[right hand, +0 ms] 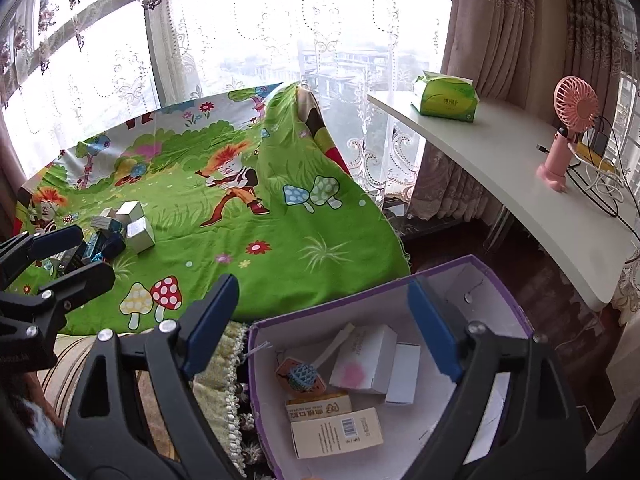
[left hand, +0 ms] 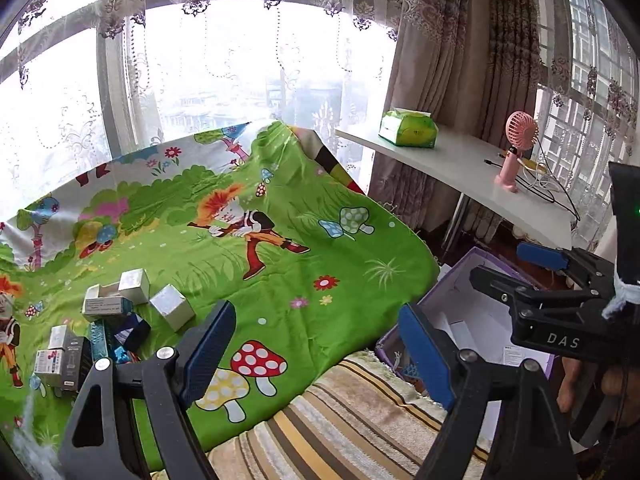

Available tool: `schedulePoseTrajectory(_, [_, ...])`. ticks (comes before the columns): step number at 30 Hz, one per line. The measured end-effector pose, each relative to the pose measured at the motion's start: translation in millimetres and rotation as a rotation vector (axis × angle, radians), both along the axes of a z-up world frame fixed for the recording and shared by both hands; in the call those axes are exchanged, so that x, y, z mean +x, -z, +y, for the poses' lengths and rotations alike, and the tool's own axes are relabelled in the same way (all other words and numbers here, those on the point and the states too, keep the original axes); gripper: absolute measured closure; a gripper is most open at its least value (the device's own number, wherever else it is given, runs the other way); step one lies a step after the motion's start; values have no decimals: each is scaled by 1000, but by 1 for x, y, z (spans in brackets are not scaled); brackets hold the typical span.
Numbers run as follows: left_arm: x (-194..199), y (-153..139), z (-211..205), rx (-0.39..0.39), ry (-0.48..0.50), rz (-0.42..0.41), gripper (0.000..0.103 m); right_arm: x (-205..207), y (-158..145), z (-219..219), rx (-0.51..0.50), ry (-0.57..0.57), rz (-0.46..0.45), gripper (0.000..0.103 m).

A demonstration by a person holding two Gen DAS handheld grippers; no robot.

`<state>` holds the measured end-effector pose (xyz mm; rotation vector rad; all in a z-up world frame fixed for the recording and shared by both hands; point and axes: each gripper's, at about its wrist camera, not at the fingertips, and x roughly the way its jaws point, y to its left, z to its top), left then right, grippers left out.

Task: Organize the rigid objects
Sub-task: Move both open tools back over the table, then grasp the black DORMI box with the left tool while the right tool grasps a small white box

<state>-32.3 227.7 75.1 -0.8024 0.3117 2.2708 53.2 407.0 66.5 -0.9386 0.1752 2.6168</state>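
Left gripper (left hand: pixel 316 344) open, blue-padded fingers (left hand: pixel 208 348) spread above a green cartoon sheet (left hand: pixel 280 264) with nothing between them. Small boxes (left hand: pixel 116 312) heaped at the sheet's left; purple-edged storage box (left hand: pixel 464 320) below its right edge, right gripper (left hand: pixel 508 262) over it, open. Tissue pack (left hand: pixel 408 128) and pink fan (left hand: pixel 516 152) on the white table (left hand: pixel 460 168).

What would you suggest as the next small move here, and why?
Probably swing the left gripper toward the pile of small boxes on the green sheet: both grippers are open and empty, and the purple bin already holds several boxes.
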Motion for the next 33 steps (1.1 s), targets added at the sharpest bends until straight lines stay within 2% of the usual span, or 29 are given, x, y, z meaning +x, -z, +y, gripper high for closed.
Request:
schedulePoseTrajectory(3, [-11,-5,-18,-68,-27,79,19,-10,-5,-12,-12,-60,3,15])
schedulePoseTrajectory(6, [-25,-8,-39,-97,-35,92,19,-23,-13,-25,-49,-126,19,15])
schedulePoseTrajectory(8, [-37,-10,-55,-111,-76,99,19,-35,-20,-35,-53,-154,36,15])
schedulePoseTrajectory(13, [-84,-7,-100,-86,-223,44,19,-74,-29,-69,-11,-222,42,15])
schedulePoseTrajectory(17, [-114,-6,-140,-61,-374,65,19,-106,-26,-94,-9,-285,30,15])
schedulePoseTrajectory(19, [-127,0,-161,-37,-427,30,19,-120,-21,-107,1,-308,17,15])
schedulePoseTrajectory(23, [-146,25,-191,-44,-530,-42,18,-149,-8,-127,9,-331,-21,15])
schedulePoseTrajectory(30, [-160,80,-222,-33,-594,-193,19,-197,31,-152,9,-394,-114,15])
schedulePoseTrajectory(33, [-163,95,-226,-37,-594,-245,24,-214,50,-165,23,-436,-163,15])
